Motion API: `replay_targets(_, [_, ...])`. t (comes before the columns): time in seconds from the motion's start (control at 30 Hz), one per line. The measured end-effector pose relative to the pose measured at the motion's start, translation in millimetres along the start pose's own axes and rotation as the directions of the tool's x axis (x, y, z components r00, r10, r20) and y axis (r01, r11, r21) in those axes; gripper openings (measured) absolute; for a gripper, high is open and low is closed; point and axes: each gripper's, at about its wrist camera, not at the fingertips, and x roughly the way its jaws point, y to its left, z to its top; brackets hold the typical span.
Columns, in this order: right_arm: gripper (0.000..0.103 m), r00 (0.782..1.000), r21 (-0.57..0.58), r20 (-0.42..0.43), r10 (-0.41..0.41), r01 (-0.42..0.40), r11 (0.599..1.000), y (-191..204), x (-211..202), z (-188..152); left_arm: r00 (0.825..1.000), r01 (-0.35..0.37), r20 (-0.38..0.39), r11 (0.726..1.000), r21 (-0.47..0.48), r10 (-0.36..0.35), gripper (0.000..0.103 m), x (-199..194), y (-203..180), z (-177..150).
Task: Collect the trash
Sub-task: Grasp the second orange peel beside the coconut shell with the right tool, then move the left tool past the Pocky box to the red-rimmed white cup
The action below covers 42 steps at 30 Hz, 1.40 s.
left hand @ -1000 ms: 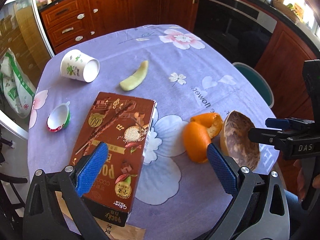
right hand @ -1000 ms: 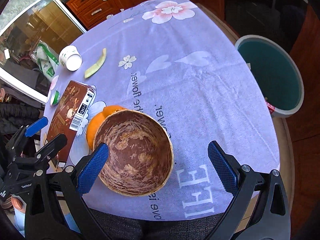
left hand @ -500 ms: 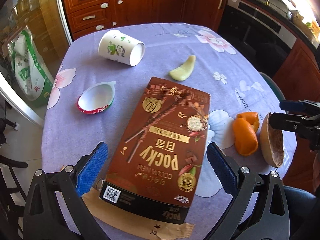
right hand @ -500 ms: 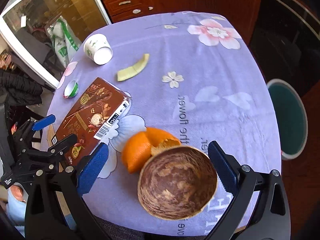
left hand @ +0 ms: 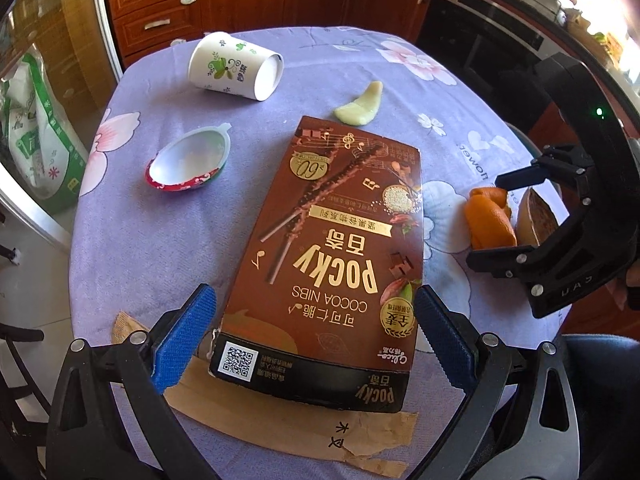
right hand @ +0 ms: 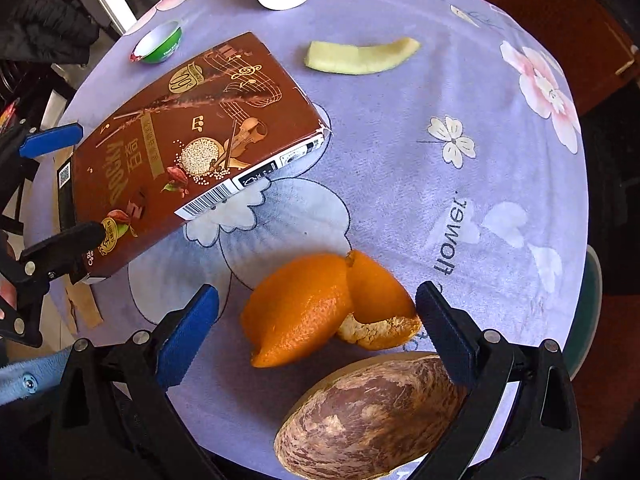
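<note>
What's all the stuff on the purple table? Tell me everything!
Snack box: one, brown, middle of table, lying flat.
Paper cup: one, white with green print, far side, tipped over.
Small tub: one, white inside, left of box.
Fruit slice: one, pale green, beyond box.
Orange peel: one, orange, near edge.
Shell: one, brown, beside peel.
Paper strip: one, tan, under box.
Tablecloth: one, purple, flowered.
Left gripper: jaws open around box.
Right gripper: jaws open around peel.

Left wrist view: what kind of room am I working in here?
Most likely a home kitchen. Wooden cabinets with drawers line the far wall, a built-in oven sits beside them, and the trash lies on a round table under a purple floral cloth.
</note>
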Motion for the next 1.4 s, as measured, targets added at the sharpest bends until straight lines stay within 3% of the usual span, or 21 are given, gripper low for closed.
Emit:
replay_targets(0.2, [0.052, 0.999, 0.009, 0.043, -0.021, 0.020, 1.000, -6.3, -4.5, -3.9, 1.000, 0.025, -0.013, 0.998, 0.056, -0.024, 0.099, -0.5, -7.8, -5.8])
replay_targets(0.27, [0.026, 0.997, 0.010, 0.063, -0.045, 0.045, 0.999, -6.6, -8.3, -2.8, 1.000, 0.028, -0.017, 0.997, 0.071, -0.026, 0.099, -0.5, -10.4, -6.2])
replay_targets(0.4, [0.024, 0.995, 0.075, 0.098, -0.030, 0.022, 0.997, -14.8, -13.2, 0.2, 0.998, 0.060, -0.031, 0.994, 0.090, -0.057, 0.099, 1.5, -17.8, -5.6])
replay_targets(0.53, [0.024, 0.993, 0.115, 0.116, -0.007, -0.006, 0.993, -20.0, -15.1, -1.0, 0.998, 0.040, -0.049, 0.994, 0.106, -0.035, 0.099, 7.7, -26.6, 0.4])
replay_targets(0.67, [0.024, 0.991, 0.150, 0.133, 0.016, -0.036, 0.988, -22.9, -16.7, -4.3, 0.995, 0.094, -0.027, 0.992, 0.089, -0.092, 0.099, -3.3, -24.8, 4.2])
replay_targets(0.77, [0.024, 0.988, 0.170, 0.151, 0.045, -0.070, 0.983, -24.8, -18.6, -6.2, 0.995, 0.096, -0.039, 0.991, 0.093, -0.093, 0.099, -1.4, -28.6, 6.8])
replay_targets(0.93, [0.024, 0.976, 0.173, 0.183, 0.115, -0.147, 0.974, -17.2, -24.4, -6.1, 0.999, 0.011, -0.034, 0.989, 0.150, -0.006, 0.099, 12.3, -46.4, 11.8])
replay_targets(1.07, [0.024, 0.969, 0.180, 0.187, 0.163, -0.197, 0.964, -13.4, -22.5, -3.2, 0.998, 0.012, -0.061, 0.982, 0.189, 0.000, 0.099, 17.4, -57.1, 18.9])
replay_targets(1.13, [0.024, 0.964, 0.185, 0.188, 0.189, -0.224, 0.957, -11.9, -20.4, -2.5, 0.997, -0.036, -0.062, 0.978, 0.206, 0.050, 0.099, 18.0, -55.6, 16.6])
replay_targets(1.27, [0.024, 0.965, 0.185, 0.171, 0.201, -0.232, 0.955, -10.9, -11.8, -0.9, 0.994, -0.080, -0.054, 0.981, 0.175, 0.090, 0.099, 16.8, -39.4, 11.3])
replay_targets(1.4, [0.024, 0.961, 0.186, 0.174, 0.213, -0.245, 0.952, -8.0, -10.7, 2.0, 0.993, -0.100, -0.044, 0.975, 0.198, 0.111, 0.099, 22.3, -47.3, 14.2])
